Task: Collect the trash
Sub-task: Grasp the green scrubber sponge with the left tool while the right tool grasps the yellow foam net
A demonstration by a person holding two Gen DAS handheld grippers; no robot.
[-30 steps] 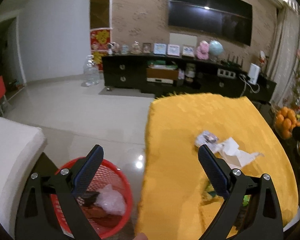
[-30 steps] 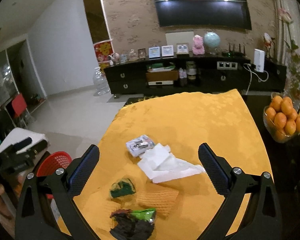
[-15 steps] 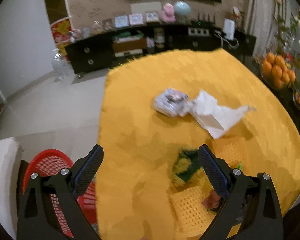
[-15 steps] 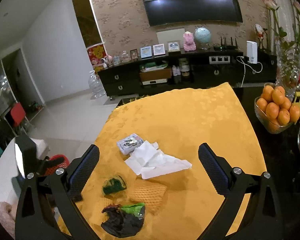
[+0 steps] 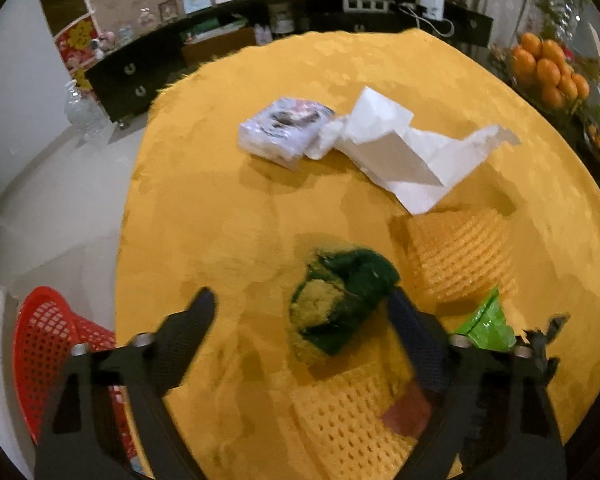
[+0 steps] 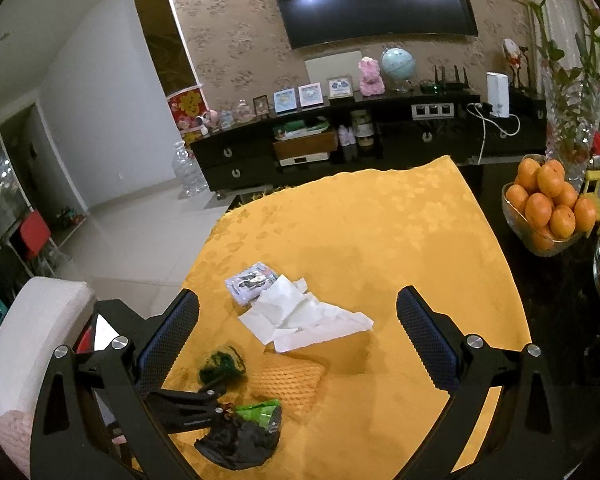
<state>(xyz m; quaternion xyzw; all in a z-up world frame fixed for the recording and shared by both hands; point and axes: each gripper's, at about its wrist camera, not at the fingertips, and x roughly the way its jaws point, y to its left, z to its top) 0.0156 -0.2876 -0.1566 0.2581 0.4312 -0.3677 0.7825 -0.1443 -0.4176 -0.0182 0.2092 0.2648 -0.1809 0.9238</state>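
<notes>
Trash lies on a yellow tablecloth [image 5: 228,208]. My left gripper [image 5: 300,312] is open and low over the near edge, with a crumpled green and yellow wrapper [image 5: 340,300] between its fingers, untouched. Around it lie a yellow foam net [image 5: 460,256], a second net [image 5: 340,420], a green wrapper [image 5: 486,326], white tissue [image 5: 400,148] and a small printed pack [image 5: 284,128]. A red mesh bin [image 5: 44,360] stands on the floor at the left. My right gripper [image 6: 298,334] is open and empty, higher above the tissue [image 6: 300,316] and a black wrapper [image 6: 236,444].
A bowl of oranges [image 6: 548,208] stands on the dark table at the right. A white chair [image 6: 32,320] is at the left. A dark TV cabinet [image 6: 340,144] lines the far wall, with a water bottle [image 6: 186,174] on the tiled floor.
My left gripper has swung from over the red bin to the right and down over the table, ending around the green and yellow wrapper. My right gripper has risen slightly.
</notes>
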